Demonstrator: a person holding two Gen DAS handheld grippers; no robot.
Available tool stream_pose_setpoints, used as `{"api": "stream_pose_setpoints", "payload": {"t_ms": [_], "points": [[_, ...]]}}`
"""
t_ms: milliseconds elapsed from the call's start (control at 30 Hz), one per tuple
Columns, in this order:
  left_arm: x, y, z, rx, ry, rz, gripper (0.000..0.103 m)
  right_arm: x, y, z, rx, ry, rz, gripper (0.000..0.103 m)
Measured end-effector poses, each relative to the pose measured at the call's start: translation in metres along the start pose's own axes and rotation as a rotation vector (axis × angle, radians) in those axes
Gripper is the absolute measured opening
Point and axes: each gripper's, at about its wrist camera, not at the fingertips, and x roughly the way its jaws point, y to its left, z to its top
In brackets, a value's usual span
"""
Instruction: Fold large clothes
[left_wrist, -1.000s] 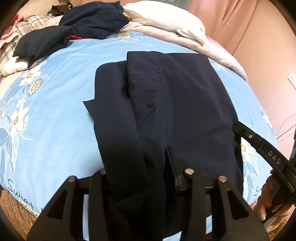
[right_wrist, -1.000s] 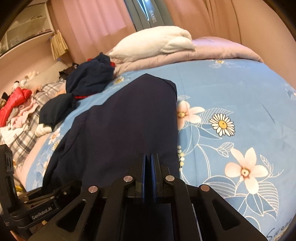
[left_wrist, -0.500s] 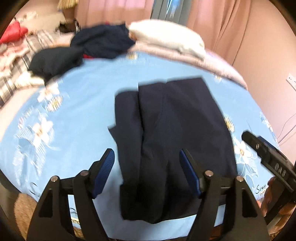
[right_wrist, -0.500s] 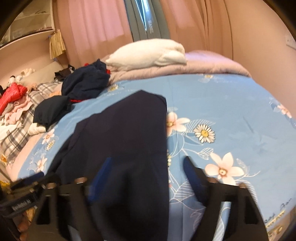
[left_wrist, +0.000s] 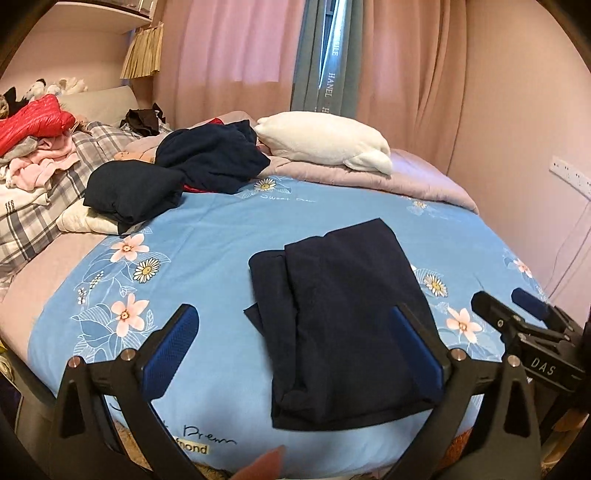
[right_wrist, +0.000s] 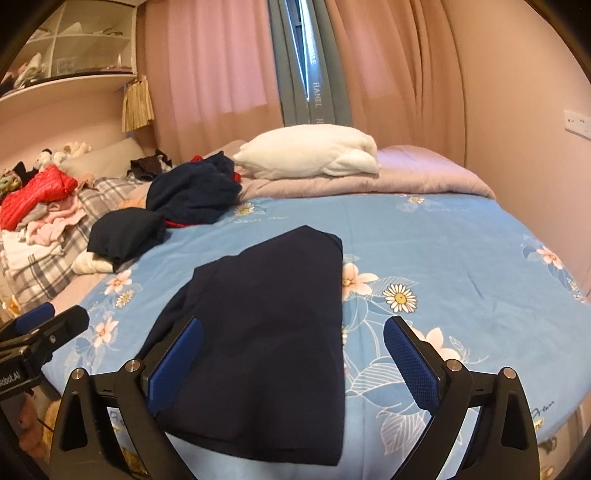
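Both grippers, left gripper and right gripper, have just been opening and now gape wide with nothing between the pads. Folded navy garment lies flat on the blue floral bedsheet near the bed's front edge. Further back sit dark clothes, then a white pillow.

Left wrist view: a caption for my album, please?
Folded navy garment lies on the blue floral bedsheet, left gripper jaws open above it.

Bare blue sheet lies open around the folded navy garment; dark clothes pile blocks the far-left corner.
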Motion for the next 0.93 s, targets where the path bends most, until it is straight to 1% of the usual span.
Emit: {"api": "stream_pose_setpoints", "payload": {"t_ms": [100, 233, 400, 600, 767, 933], "points": [[0.000, 0.004, -0.002, -0.008, 0.014, 0.010, 0.103, 0.000, 0.003, -0.002, -0.005, 0.008, -0.008, 0.098], [0.004, 0.011, -0.007, -0.023, 0.035, 0.005, 0.103, 0.000, 0.006, -0.004, -0.006, 0.020, -0.022, 0.098], [0.008, 0.016, -0.009, -0.027, 0.061, -0.001, 0.103, -0.002, 0.010, -0.007, -0.005, 0.024, -0.060, 0.098], [0.014, 0.022, -0.012, -0.061, 0.104, -0.042, 0.103, -0.005, 0.011, -0.010, -0.004, 0.031, -0.070, 0.098], [0.014, 0.023, -0.012, -0.066, 0.109, -0.036, 0.103, -0.005, 0.012, -0.011, -0.003, 0.036, -0.074, 0.098], [0.011, 0.023, -0.014, -0.059, 0.094, -0.030, 0.103, -0.006, 0.013, -0.012, -0.003, 0.038, -0.073, 0.098]]}}
